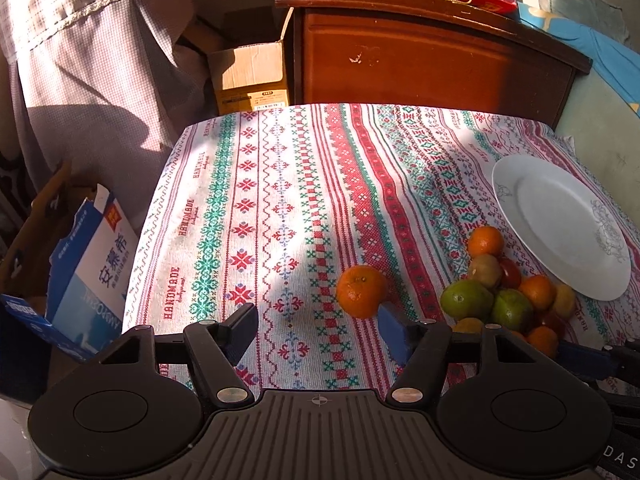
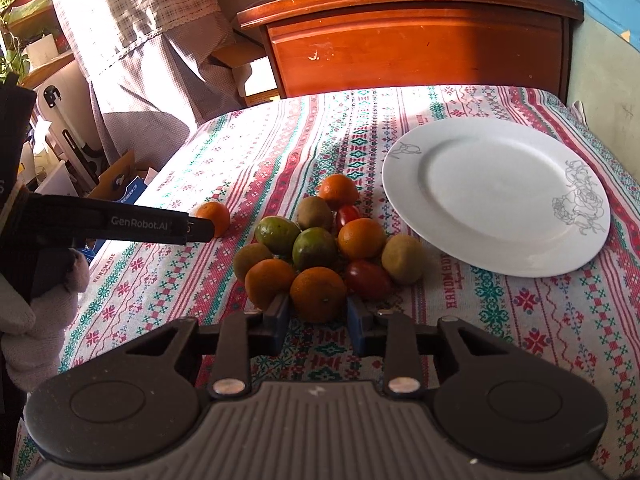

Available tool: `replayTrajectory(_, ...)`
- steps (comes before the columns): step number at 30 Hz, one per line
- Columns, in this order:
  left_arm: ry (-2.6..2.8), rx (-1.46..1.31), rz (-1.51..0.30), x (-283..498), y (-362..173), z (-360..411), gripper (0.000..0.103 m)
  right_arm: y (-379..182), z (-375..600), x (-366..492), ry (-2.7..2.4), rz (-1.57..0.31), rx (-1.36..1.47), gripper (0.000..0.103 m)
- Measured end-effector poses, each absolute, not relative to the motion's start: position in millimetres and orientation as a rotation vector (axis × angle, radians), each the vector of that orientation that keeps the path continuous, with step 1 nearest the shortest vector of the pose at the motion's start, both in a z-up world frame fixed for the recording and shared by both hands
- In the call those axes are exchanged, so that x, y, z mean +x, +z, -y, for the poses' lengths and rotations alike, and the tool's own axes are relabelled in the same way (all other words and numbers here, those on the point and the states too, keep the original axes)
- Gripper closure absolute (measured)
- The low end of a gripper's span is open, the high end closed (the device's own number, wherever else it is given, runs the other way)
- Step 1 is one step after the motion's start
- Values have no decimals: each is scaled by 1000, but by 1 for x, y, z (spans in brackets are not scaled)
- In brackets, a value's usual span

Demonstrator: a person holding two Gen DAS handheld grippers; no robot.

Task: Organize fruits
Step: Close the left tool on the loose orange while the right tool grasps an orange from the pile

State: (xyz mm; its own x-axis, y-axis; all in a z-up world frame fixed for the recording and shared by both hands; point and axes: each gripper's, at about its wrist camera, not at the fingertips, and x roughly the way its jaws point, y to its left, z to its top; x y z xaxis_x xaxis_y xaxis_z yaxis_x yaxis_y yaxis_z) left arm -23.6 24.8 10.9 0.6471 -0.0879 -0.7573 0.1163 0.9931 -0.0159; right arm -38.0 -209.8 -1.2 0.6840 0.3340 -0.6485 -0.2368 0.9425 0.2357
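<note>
Nearest the right wrist camera, the right gripper [image 2: 318, 322] has its blue pads on either flank of a mandarin [image 2: 318, 294] at the front of the fruit pile [image 2: 326, 246]; we read the jaws as clamped on it, though contact on the right pad is partly hidden. In the left wrist view, the left gripper [image 1: 318, 322] stands with its jaws apart over the patterned tablecloth [image 1: 260, 208]. A lone mandarin [image 1: 360, 291] sits just beyond its right finger, outside the gap, so nothing is held.

The pile lies on the cloth beside the white plate [image 2: 432, 136], which carries no fruit. It holds mandarins, green citrus [image 2: 314, 249], kiwis [image 2: 402, 258] and small red tomato-like fruit [image 2: 367, 279].

Handling notes:
- We judge each mandarin light, round and prone to rolling; its loose peel yields under pressure.
- We take hold across the widest part, pads level, with moderate force.
- We expect the kiwis to be firm and slightly rough, giving better friction.
- We treat the red fruit as smooth, thin-skinned and easily bruised.
- Lifting one fruit from the pile may set its neighbours rolling on the cloth.
</note>
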Motion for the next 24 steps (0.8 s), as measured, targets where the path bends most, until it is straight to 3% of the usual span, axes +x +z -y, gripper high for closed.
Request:
replayTrajectory(15,-123,36,-824,-14,-2,-13,40,-2,213,-34,318,-753,170,72)
replayTrajectory(17,-125,30,-827,-13,-4,-13,43,-3,213,-34,320,-753,174,72)
replayTrajectory(24,-158,60,-814,-15,-3,-8,71,0,216,-35,338,-759,198,72)
